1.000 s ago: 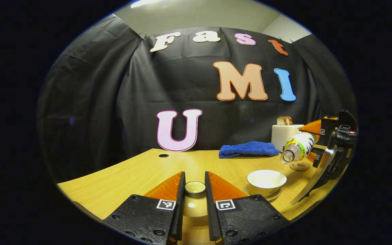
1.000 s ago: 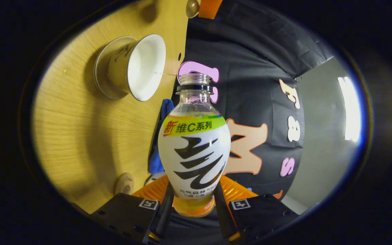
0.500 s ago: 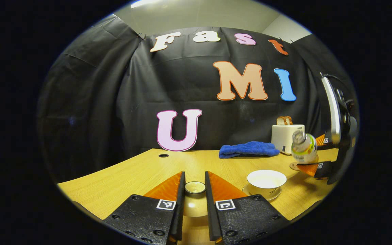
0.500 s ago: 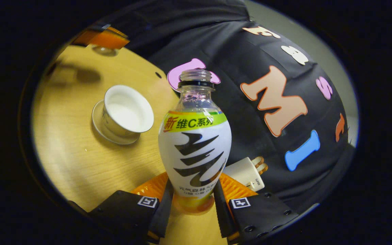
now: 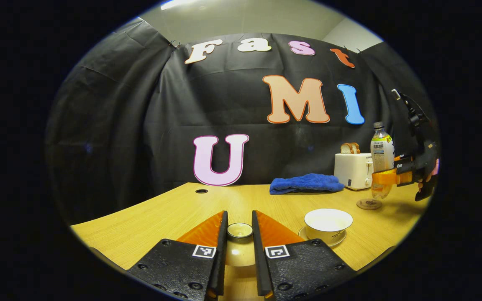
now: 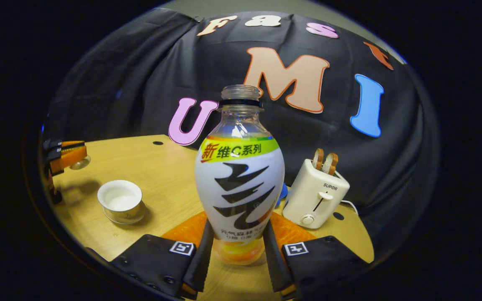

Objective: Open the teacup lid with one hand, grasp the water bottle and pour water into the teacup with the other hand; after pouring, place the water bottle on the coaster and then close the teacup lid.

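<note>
My left gripper (image 5: 239, 226) is shut on the knob of the teacup lid (image 5: 237, 256), held just over the table's near edge. The white teacup (image 5: 328, 219) stands uncovered on its saucer to the right, with water in it (image 6: 120, 199). My right gripper (image 6: 239, 235) is shut on the lower body of the uncapped water bottle (image 6: 239, 184), which stands upright. In the left gripper view the bottle (image 5: 382, 152) hangs slightly above the round coaster (image 5: 369, 204), with the right gripper (image 5: 388, 178) around it. The left gripper (image 6: 63, 155) with the lid shows at the far left.
A white toaster (image 5: 353, 170) with bread slices stands at the back right, close behind the coaster and bottle (image 6: 315, 194). A folded blue cloth (image 5: 306, 183) lies left of the toaster. The wooden table (image 5: 174, 213) has a small hole near the back wall.
The bottle swung from tilted over the teacup to upright and moved right, away from the cup, to above the coaster. The left gripper with the lid stayed still.
</note>
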`<state>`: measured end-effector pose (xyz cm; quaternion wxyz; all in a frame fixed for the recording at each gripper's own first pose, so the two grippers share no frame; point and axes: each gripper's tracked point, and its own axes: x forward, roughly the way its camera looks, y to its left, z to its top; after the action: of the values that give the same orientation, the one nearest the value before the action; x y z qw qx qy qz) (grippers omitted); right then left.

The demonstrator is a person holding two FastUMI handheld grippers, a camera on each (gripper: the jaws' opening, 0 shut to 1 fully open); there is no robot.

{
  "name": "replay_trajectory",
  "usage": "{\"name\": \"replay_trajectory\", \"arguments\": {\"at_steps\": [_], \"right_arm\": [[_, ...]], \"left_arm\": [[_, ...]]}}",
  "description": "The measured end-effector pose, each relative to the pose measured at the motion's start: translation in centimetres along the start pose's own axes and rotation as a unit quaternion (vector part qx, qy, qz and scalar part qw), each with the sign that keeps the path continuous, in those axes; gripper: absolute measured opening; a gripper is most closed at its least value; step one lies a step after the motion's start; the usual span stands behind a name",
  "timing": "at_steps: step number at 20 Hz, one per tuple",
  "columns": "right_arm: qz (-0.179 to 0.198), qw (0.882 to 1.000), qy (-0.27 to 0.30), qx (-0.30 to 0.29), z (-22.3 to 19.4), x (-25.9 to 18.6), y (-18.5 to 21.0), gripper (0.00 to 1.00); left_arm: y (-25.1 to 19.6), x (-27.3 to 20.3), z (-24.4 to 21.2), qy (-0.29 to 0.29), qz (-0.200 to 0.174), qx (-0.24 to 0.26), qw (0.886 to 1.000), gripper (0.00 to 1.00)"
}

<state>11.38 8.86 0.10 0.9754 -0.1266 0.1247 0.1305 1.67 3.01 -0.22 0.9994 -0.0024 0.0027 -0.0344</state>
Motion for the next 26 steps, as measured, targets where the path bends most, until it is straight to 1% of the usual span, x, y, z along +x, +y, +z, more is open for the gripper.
{"name": "replay_trajectory", "arguments": {"at_steps": [2,4,7,9,10,11,14,15,16,19,20,25,26], "right_arm": [[-0.014,0.999,-0.002,0.037,-0.3,0.5,-1.9,0.63],[-0.017,0.997,0.001,0.070,-1.3,1.4,-2.8,0.63],[-0.022,0.995,0.002,0.092,-2.5,2.4,-3.5,0.65],[-0.017,0.994,0.013,0.105,-3.5,2.8,-3.3,0.65],[-0.016,0.994,0.017,0.105,-3.8,3.1,-3.3,0.65],[-0.018,0.995,0.017,0.101,-4.1,3.4,-3.4,0.61],[-0.011,0.995,0.020,0.102,-4.4,3.4,-3.0,0.65],[-0.011,0.994,0.018,0.103,-4.4,3.4,-3.1,0.65],[-0.011,0.994,0.019,0.106,-4.4,3.5,-3.2,0.61],[-0.009,0.993,0.019,0.114,-4.5,3.4,-3.4,0.65],[-0.009,0.993,0.018,0.114,-4.5,3.4,-3.5,0.61],[-0.006,0.994,0.010,0.113,-4.7,3.0,-3.5,0.77],[-0.004,0.993,0.010,0.116,-4.7,2.9,-3.5,0.74]], "left_arm": [[0.0,0.0,-0.1,0.000,0.000,0.000,1.000,0.28],[0.0,0.0,0.0,0.000,0.000,0.000,1.000,0.28],[0.0,0.0,0.0,0.000,0.000,0.000,1.000,0.28],[0.0,0.0,-0.1,0.000,0.000,0.000,1.000,0.28],[0.0,0.0,0.0,0.000,0.000,0.000,1.000,0.28],[-0.1,0.0,-0.1,0.000,0.000,0.000,1.000,0.28],[0.0,0.0,0.0,0.000,0.000,0.000,1.000,0.28],[0.0,0.0,-0.1,0.000,0.000,0.000,1.000,0.28],[0.0,0.0,0.0,0.000,0.000,0.000,1.000,0.28],[0.0,0.0,-0.1,0.000,0.000,0.000,1.000,0.28],[0.0,0.0,0.0,0.000,0.000,0.000,1.000,0.28],[0.0,0.0,-0.1,0.000,0.000,0.000,1.000,0.28],[0.0,0.0,0.0,0.000,0.000,0.000,1.000,0.28]]}}
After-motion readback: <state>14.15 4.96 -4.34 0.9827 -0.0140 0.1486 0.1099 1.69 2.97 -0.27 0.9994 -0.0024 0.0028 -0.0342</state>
